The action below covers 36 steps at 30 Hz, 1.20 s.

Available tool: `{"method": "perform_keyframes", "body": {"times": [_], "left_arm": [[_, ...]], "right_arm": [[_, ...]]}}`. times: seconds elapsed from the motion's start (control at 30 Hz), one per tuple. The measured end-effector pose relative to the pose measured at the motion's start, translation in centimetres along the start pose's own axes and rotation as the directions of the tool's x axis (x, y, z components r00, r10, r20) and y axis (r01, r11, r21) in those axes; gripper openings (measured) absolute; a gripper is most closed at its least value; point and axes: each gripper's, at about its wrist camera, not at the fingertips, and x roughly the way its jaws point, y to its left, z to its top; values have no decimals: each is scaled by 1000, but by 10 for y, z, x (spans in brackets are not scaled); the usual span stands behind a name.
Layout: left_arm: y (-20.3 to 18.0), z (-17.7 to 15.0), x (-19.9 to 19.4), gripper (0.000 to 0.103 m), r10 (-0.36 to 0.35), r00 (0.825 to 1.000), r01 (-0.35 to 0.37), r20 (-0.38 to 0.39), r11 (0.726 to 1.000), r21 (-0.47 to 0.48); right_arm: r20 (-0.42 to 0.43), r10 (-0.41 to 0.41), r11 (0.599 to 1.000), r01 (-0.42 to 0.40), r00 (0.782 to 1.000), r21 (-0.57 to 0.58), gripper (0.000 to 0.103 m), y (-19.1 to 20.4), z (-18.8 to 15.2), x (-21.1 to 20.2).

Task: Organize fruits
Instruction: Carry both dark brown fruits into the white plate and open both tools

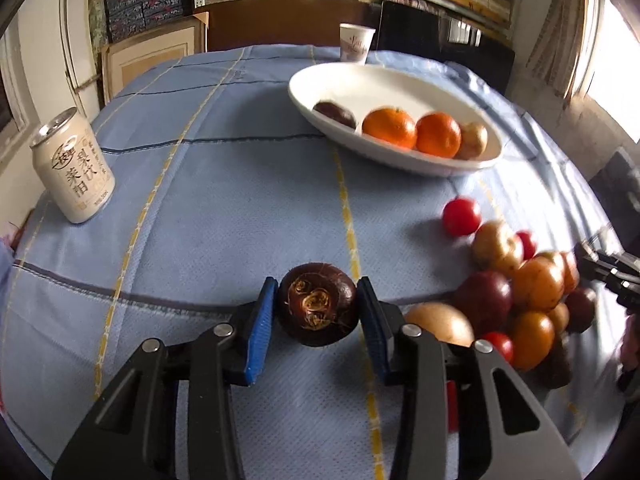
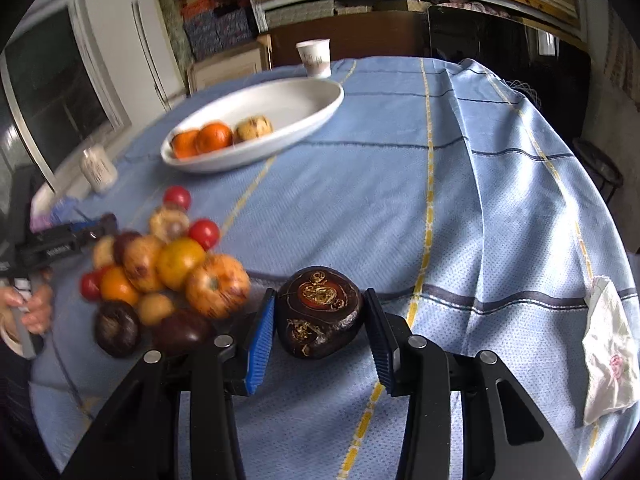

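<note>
My left gripper (image 1: pixel 317 295) is shut on a dark brown round fruit (image 1: pixel 317 308), its blue pads pressing both sides just above the blue cloth. My right gripper (image 2: pixel 320 302) is shut on a similar dark fruit (image 2: pixel 320 314). A pile of mixed fruit (image 1: pixel 532 288) (image 2: pixel 176 264) lies on the cloth: orange, tan, dark and small red ones. It is to the right in the left wrist view and to the left in the right wrist view. Farther back, the white oval dish (image 1: pixel 384 80) (image 2: pixel 296 100) holds two oranges (image 1: pixel 390 128), a dark fruit and a tan one.
A pale drink can (image 1: pixel 72 168) (image 2: pixel 98 170) stands near the table's left edge. At the far edge behind the dish is a paper cup (image 1: pixel 356 44) (image 2: pixel 314 56). A crumpled tissue (image 2: pixel 608 352) lies on the right. A person's hand (image 2: pixel 36 308) shows at the left.
</note>
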Motion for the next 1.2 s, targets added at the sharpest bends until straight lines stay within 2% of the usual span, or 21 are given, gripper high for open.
{"method": "perform_keyframes", "body": {"times": [0.17,0.3,0.47,0.53,0.6,0.67,0.77,0.9,1.03,1.07,1.2], "left_arm": [[-16,33,-7,40,-36,999,36,39,999,14],[-33,71,-9,40,-108,991,108,74,994,-5],[-47,117,10,40,-96,991,97,90,995,-17],[-48,133,24,40,-80,993,83,92,996,-37],[-47,142,44,40,-61,995,66,75,996,-67],[-43,145,58,40,-47,997,52,53,995,-88],[-35,145,74,40,-49,998,52,27,993,-108],[-26,144,78,40,-90,995,95,38,986,-137],[-25,143,75,56,-126,991,131,46,982,-133],[-25,143,71,66,-106,993,112,53,985,-131],[-26,137,34,80,-37,989,52,146,994,-101]], "right_arm": [[49,-29,998,32,998,-62,44,25,28,-21],[92,25,997,-18,995,-82,44,43,59,-39],[74,96,995,-95,993,-12,44,46,92,-35],[97,79,997,-78,992,-10,44,48,106,-24],[133,27,999,-23,991,-30,44,53,118,-8],[130,1,999,6,991,-53,44,56,130,19],[112,24,1000,-23,993,-8,44,54,145,58],[123,52,998,-56,991,34,44,56,159,89],[121,57,997,-62,991,40,51,64,164,99],[129,59,997,-64,990,40,52,65,164,95],[215,66,998,-68,974,1,61,74,147,54]]}}
